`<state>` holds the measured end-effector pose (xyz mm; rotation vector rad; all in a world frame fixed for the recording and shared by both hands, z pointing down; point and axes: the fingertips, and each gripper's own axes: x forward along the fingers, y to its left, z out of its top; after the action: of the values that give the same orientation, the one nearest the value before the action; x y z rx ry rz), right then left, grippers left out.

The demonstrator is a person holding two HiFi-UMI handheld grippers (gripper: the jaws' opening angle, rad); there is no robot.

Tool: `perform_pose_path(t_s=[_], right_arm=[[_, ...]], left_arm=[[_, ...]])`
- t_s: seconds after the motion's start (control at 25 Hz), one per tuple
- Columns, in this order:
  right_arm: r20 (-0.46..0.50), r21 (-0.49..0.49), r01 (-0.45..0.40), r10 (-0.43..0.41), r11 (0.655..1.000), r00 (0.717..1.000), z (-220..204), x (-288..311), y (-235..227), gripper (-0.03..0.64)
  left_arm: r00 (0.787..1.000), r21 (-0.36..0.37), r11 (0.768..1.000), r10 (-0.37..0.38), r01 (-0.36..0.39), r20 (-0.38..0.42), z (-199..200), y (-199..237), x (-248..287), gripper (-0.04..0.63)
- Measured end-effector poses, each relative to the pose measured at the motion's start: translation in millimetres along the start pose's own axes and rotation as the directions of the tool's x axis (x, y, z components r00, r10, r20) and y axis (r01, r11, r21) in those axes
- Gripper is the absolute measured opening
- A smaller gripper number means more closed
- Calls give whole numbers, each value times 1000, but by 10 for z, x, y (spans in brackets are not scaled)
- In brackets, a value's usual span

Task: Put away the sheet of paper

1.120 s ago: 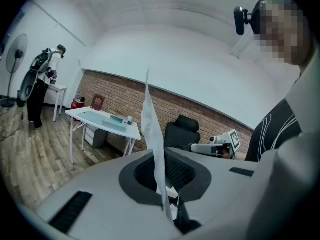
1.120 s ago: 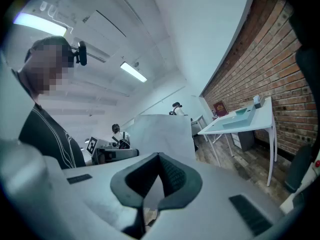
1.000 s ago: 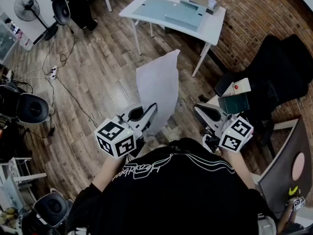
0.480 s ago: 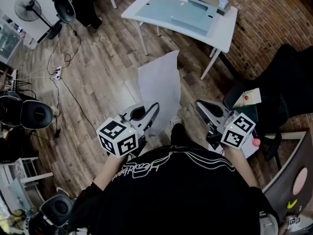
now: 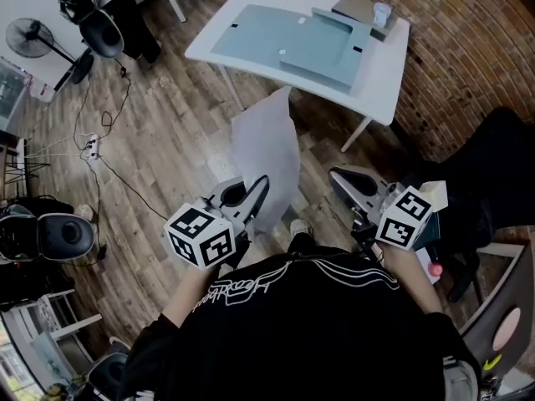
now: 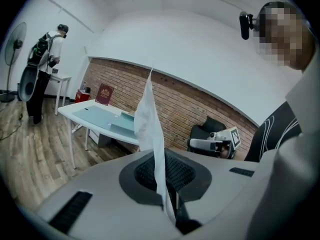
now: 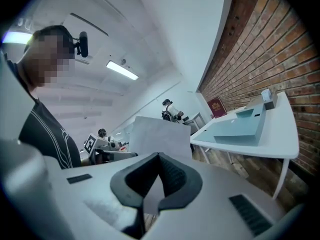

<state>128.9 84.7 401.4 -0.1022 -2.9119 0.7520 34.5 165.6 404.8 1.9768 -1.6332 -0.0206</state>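
A white sheet of paper (image 5: pixel 266 149) stands upright in front of me, pinched at its lower edge by my left gripper (image 5: pixel 255 195), which is shut on it. In the left gripper view the paper (image 6: pixel 149 116) rises edge-on from between the left gripper's (image 6: pixel 164 174) closed pads. My right gripper (image 5: pixel 347 184) is held level beside it, to the right, shut with nothing in it. From the right gripper view the paper (image 7: pixel 157 136) shows flat-on beyond the right gripper (image 7: pixel 157 179). Ahead stands a white table (image 5: pixel 386 53) with a pale blue-green tray (image 5: pixel 288 36) on it.
A black chair (image 5: pixel 501 157) stands at the right by the brick wall. Cables and a power strip (image 5: pixel 90 146) lie on the wood floor at left, with a fan (image 5: pixel 25 36) and black stools (image 5: pixel 58 236) beyond. Another person (image 6: pixel 47 59) stands at a far table.
The white table has come nearer and fills more of the head view's top. Both grippers keep their places before my body. The paper stays held and leans slightly more left.
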Motion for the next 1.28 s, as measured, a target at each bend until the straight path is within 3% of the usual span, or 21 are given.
perform_pose_path(t_s=[0.4,0.8,1.28], right_arm=[[4,-17,1,-1,1000,1000,586,271,-864,2],[11,-40,-16,17,999,1000,755,507,-1097,2],[50,14,106,-106,994,993,1231,1261,-1598,2]], left_arm=[[1000,4,1000,-17,17,15,664,467,833,31],[999,19,1000,10,-11,42,981,891,927,31],[989,5,989,-148,148,-1,1703,1761,1331,31]])
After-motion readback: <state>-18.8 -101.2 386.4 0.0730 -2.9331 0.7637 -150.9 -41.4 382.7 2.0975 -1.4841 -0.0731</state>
